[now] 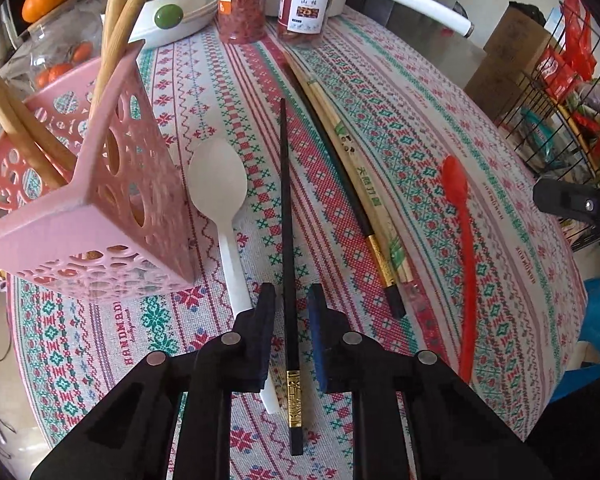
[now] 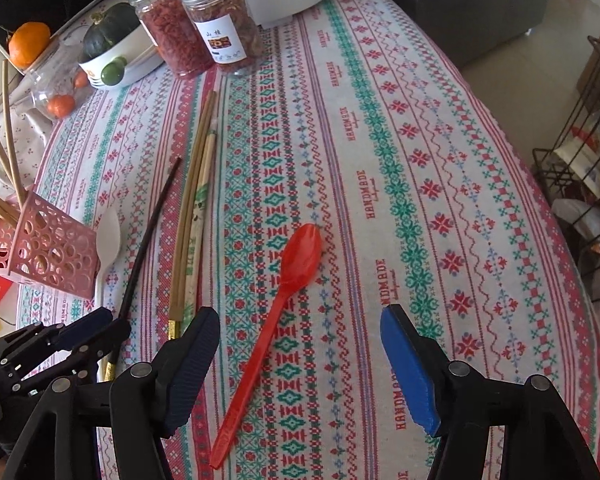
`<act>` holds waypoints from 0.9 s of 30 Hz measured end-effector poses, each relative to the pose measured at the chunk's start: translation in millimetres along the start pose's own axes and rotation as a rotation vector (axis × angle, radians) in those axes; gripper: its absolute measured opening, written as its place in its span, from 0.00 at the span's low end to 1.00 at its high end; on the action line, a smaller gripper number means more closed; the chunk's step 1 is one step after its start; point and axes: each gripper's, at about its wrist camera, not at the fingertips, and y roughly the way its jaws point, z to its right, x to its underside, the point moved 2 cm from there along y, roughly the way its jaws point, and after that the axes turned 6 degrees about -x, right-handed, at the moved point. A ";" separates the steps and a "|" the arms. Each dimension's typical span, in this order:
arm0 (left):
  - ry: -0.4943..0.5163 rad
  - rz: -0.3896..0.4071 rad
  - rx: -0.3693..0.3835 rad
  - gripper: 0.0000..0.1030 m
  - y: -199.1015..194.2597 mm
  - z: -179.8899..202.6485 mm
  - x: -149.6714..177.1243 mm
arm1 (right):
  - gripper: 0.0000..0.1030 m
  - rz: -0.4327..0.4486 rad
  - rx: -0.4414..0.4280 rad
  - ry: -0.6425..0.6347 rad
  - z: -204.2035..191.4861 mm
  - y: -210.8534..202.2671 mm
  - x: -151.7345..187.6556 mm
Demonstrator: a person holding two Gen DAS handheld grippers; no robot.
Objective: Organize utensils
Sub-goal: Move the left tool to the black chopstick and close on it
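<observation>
In the left wrist view, our left gripper [image 1: 292, 300] sits at the bottom centre of the frame with its fingers [image 1: 266, 320] spread narrowly to either side of a black chopstick [image 1: 286, 216]; a gap shows on both sides, so we are not pinching it. The chopstick lies on the patterned tabletop [image 1: 440, 140], its gold-banded end nearest the camera. Just left of it lies a white spoon [image 1: 220, 192], whose handle passes under the left finger. The pink utensil basket [image 1: 112, 200] stands at the left of the frame, holding wooden chopsticks [image 1: 116, 40]. Right of centre, a second black chopstick and bamboo chopsticks [image 1: 364, 184] lie bundled together.

In the right wrist view, our right gripper [image 2: 300, 364] has its fingers [image 2: 408, 368] spread wide above the tabletop, and the red spoon [image 2: 276, 300] lies between them, untouched.
</observation>
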 end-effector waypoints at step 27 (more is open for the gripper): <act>0.086 -0.080 0.029 0.16 7.3 26.3 -18.0 | 0.70 -0.037 0.038 0.009 14.8 13.1 -4.2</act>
